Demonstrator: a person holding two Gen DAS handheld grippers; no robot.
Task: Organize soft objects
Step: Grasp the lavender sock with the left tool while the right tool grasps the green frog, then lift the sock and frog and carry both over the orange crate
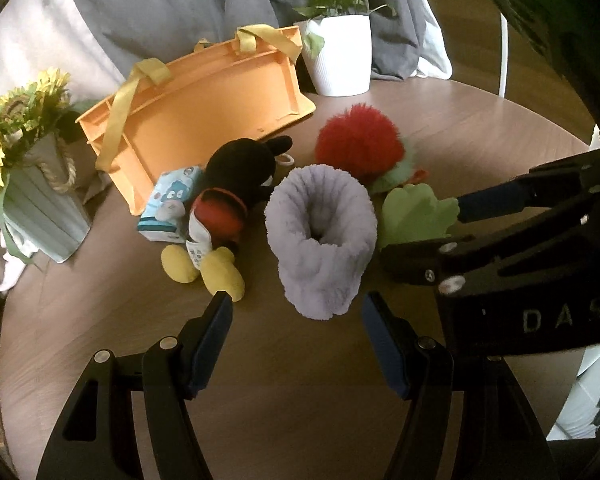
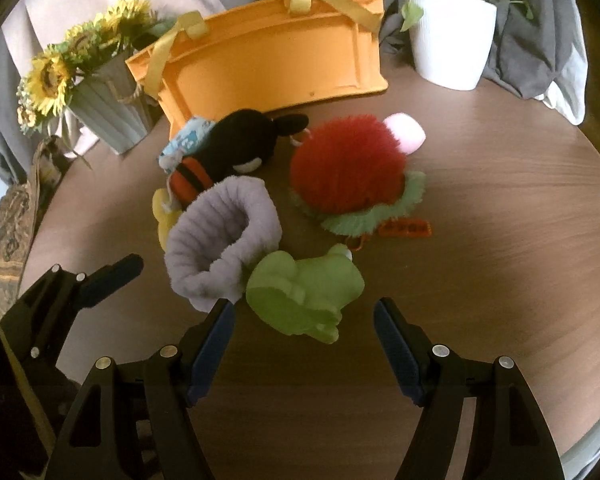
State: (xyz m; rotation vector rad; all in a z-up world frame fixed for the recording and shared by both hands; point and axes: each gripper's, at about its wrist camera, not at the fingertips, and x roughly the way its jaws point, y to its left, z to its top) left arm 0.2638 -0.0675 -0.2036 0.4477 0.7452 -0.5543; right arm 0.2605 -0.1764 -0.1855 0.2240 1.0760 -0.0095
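Sitting dead ahead of left gripper (image 1: 296, 316) open and empty, lavender sock (image 1: 320, 240) stands cuff-up; green frog toy (image 2: 304, 292) just ahead of right gripper (image 2: 304, 320), also open

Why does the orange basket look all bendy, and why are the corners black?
Left wrist view: the fisheye lens curves the orange basket and leaves black corners. Right wrist view: the basket bows the same way, the round table bulges, and shadow darkens its near part under the right gripper.
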